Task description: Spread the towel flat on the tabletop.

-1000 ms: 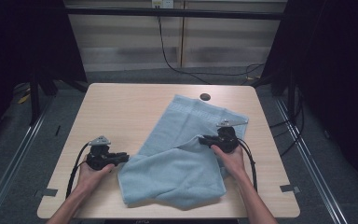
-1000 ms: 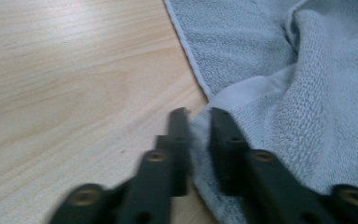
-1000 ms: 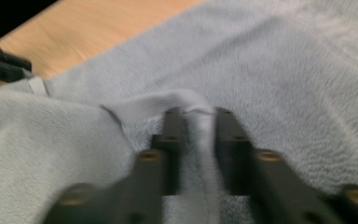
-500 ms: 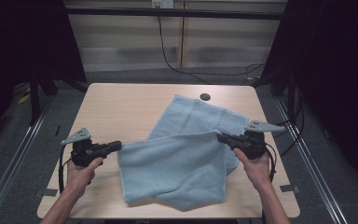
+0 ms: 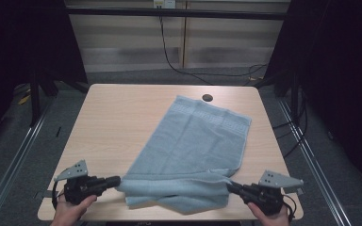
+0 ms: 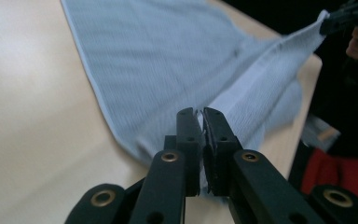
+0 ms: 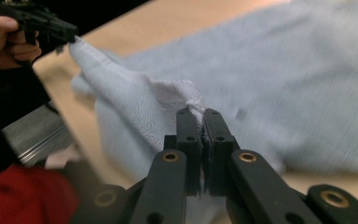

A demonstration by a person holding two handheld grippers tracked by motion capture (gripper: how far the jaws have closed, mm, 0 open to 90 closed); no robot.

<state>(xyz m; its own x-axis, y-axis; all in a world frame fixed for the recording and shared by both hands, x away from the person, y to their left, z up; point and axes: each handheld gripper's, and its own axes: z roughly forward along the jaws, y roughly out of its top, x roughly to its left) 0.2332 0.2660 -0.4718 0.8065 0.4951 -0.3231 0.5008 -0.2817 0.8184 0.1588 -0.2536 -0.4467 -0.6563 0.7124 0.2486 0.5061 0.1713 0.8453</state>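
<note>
Jaws of both grippers, left [image 5: 114,180] and right [image 5: 232,188], clamp towel [image 5: 193,141] corners; keep the edge taut and level above the table [image 5: 113,117] while folding.

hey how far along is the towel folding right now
Done so far: the towel lies spread on the table, and its near end is doubled over into a fold at the front edge. In hand: the left gripper and the right gripper are each shut on an end of that fold, pulling it taut between them. Left, as far as I can judge: laying that edge down and making any further folds.
</note>
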